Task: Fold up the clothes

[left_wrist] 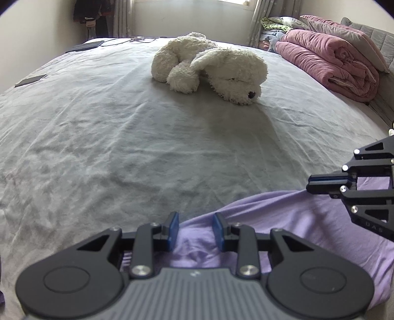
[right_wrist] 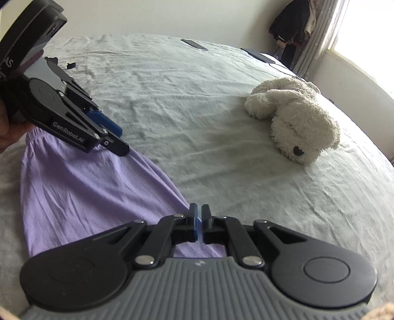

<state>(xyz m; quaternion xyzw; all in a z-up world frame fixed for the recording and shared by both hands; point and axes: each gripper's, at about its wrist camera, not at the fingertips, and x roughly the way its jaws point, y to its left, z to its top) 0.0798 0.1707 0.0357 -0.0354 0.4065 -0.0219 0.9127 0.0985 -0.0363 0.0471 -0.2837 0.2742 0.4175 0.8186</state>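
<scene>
A lilac garment (right_wrist: 81, 187) lay along the bed's (right_wrist: 197, 110) near edge between both tools: left tool (left_wrist: 195, 231) half-open over it, right tool (right_wrist: 199, 222) nearly closed at its hem.

Black claw (right_wrist: 199, 221), blue pads (right_wrist: 195, 222), silver screws

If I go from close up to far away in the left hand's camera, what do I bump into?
Left gripper → purple garment → grey bedsheet → white plush dog → curtains by the window.
</scene>
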